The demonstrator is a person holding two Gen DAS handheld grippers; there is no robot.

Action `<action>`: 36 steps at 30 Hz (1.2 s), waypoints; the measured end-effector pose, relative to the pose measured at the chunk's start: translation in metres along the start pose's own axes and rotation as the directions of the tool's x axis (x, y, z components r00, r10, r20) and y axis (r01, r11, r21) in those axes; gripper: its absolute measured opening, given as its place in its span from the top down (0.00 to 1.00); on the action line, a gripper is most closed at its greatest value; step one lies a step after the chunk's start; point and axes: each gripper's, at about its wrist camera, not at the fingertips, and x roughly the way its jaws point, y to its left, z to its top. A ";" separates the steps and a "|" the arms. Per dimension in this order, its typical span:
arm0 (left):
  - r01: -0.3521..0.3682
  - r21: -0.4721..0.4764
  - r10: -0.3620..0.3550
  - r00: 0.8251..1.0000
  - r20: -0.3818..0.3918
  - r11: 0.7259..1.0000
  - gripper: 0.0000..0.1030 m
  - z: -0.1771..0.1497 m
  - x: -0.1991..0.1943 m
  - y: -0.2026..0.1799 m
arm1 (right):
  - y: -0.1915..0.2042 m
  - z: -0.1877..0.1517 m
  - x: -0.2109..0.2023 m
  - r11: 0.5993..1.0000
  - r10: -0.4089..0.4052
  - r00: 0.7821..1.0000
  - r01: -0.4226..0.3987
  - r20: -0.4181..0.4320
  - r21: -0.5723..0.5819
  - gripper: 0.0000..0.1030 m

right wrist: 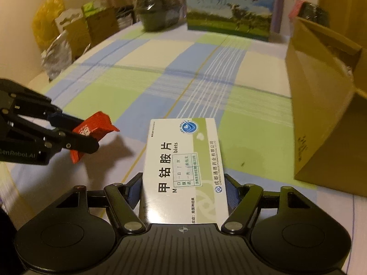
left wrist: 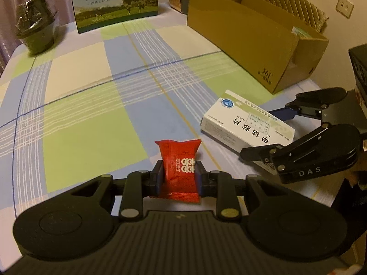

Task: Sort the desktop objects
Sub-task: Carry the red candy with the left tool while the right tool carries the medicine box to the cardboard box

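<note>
Left wrist view: left gripper is clamped on the small red foil candy packet, held just above the checked tablecloth. Right gripper straddles the flat white and green medicine carton; pad contact cannot be told. Neither item has reached the open brown cardboard box, so sorting looks early

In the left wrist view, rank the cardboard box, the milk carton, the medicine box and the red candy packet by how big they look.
1. cardboard box
2. milk carton, partly cut off at the top edge
3. medicine box
4. red candy packet

The candy packet sits nearest the camera, so it looks bigger than it really is.
</note>
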 end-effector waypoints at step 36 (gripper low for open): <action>-0.010 -0.092 0.030 0.976 0.215 0.996 0.78 0.076 -0.052 -0.045 | -0.027 0.037 -0.106 0.986 -0.124 0.958 0.088 0.260 0.144 0.34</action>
